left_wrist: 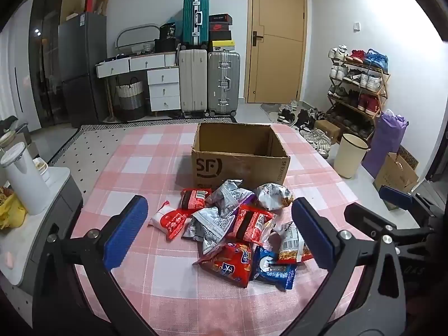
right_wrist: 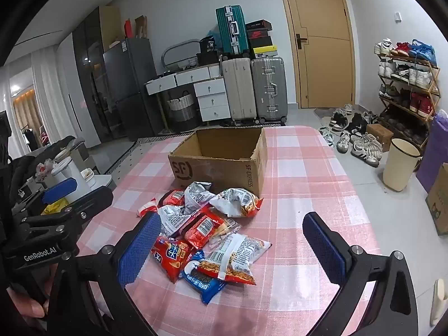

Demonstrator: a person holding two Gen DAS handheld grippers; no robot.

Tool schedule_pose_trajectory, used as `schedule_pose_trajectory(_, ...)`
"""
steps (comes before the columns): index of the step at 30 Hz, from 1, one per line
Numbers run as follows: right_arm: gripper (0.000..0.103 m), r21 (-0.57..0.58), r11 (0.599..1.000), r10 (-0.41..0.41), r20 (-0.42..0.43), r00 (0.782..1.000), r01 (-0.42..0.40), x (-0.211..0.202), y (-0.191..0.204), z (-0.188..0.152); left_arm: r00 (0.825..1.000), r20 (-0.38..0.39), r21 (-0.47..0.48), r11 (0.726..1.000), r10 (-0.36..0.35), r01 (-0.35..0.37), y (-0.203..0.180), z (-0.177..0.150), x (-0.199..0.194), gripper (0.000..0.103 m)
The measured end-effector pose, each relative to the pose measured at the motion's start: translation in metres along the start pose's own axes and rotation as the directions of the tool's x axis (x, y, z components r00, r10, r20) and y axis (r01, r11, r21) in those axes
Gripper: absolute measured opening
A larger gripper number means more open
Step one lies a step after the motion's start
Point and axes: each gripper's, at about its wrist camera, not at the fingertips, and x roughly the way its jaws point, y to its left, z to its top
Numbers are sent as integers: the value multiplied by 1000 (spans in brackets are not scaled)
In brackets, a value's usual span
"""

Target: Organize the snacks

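Your left gripper and right gripper: fingers wide apart, empty; snack pile dead ahead below, box beyond.

The floor of the cardboard box was hidden behind its near wall in both views, so nothing could be told of its contents. Within the snack pile, the lower packets were partly covered by those lying over them, and the small print on the wrappers could not be read. The left gripper was cut off by the left edge of the right wrist view. Of the person, only a fingertip was seen, blurred, at the lower left edge.
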Motion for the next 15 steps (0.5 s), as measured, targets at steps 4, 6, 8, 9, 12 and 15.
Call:
schedule_pose_trajectory(4, 103, 3, 1000, 2, -4, 1000, -2, 0, 0, 0, 1000, -8, -26, 999, -24, 24, 1, 0, 1, 102)
schedule_pose_trajectory(6, 103, 3, 1000, 3, -3, 1000, -3, 0, 0, 0, 1000, -4, -22, 1000, -22, 22, 4, -3, 0, 102)
schedule_pose_trajectory(8, 103, 2, 1000, 1, -2, 1000, -1, 0, 0, 0, 1000, -2, -24, 999, -22, 22, 5, -1, 0, 102)
schedule_pose_trajectory(9, 103, 1, 1000, 1, -2, 1000, -1, 0, 0, 0, 1000, -2, -26, 999, -21, 21, 6, -1, 0, 102)
schedule_pose_trajectory(12, 103, 0, 1000, 0, -1, 1000, 0, 0, 0, 0, 1000, 0, -21, 1000, -23, 23, 4, -1, 0, 102)
schedule_pose_trajectory(15, 103, 0, 1000, 2, -1, 1000, -2, 0, 0, 0, 1000, 1, -22, 999, -23, 23, 5, -1, 0, 102)
